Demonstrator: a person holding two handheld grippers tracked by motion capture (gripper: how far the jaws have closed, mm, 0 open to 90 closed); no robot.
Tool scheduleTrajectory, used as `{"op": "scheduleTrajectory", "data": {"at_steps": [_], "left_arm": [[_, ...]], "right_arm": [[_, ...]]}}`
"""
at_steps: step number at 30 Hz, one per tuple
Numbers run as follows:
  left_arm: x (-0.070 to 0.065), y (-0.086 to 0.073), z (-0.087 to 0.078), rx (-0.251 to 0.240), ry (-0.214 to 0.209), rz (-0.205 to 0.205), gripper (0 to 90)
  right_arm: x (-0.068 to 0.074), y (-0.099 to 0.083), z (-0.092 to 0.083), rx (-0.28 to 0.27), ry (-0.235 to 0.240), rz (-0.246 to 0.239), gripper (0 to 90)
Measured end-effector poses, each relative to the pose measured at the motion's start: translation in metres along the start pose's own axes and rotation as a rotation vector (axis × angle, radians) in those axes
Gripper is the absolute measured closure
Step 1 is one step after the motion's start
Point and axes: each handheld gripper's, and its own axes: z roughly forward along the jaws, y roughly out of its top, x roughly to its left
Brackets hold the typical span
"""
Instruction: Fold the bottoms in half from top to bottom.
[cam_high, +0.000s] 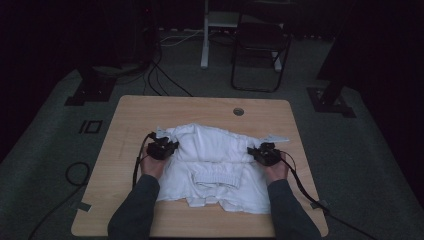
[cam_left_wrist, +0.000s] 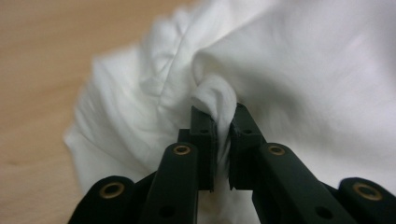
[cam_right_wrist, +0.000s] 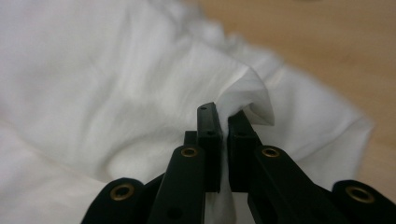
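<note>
A white garment (cam_high: 210, 165) lies crumpled on the wooden table (cam_high: 130, 115), its ribbed collar (cam_high: 217, 175) facing the near edge. My left gripper (cam_high: 167, 146) pinches the garment's left side; in the left gripper view its jaws (cam_left_wrist: 223, 119) are shut on a bunched fold of white cloth (cam_left_wrist: 219, 95). My right gripper (cam_high: 260, 152) grips the right side; in the right gripper view the jaws (cam_right_wrist: 223, 119) are shut on a thin fold of the cloth (cam_right_wrist: 247, 88). A hand holds each gripper, and the cloth between them is raised in a hump.
A round cable hole (cam_high: 238, 111) sits near the table's far edge. Beyond the table stand a black folding chair (cam_high: 260, 45) and a white stand (cam_high: 206, 35). Cables (cam_high: 75, 175) trail on the grey carpet at the left and from the right gripper.
</note>
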Motion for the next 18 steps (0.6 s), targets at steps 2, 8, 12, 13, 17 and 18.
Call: {"op": "scheduleTrajectory", "data": {"at_steps": [2, 8, 12, 13, 17, 18], "left_arm": [[0.001, 0.008, -0.028, -0.127, -0.073, -0.021, 85.2], [-0.004, 0.006, -0.062, -0.202, -0.197, -0.041, 85.0], [-0.004, -0.015, -0.065, -0.157, -0.221, -0.051, 75.6], [-0.002, -0.018, -0.068, -0.153, -0.207, -0.052, 67.4], [-0.002, -0.006, -0.076, -0.184, -0.176, -0.056, 53.7], [-0.005, 0.000, -0.076, -0.184, -0.162, -0.039, 53.7]], "right_arm": [[-0.003, 0.010, -0.021, -0.097, 0.042, 0.031, 86.8], [0.005, 0.024, -0.070, -0.283, 0.089, 0.012, 86.9], [0.016, -0.003, -0.072, -0.199, 0.116, -0.028, 82.9], [0.017, -0.011, -0.071, -0.159, 0.136, -0.042, 76.2], [0.014, -0.019, -0.081, -0.179, 0.135, -0.035, 48.0], [0.014, -0.014, -0.084, -0.206, 0.121, -0.023, 47.0]]}}
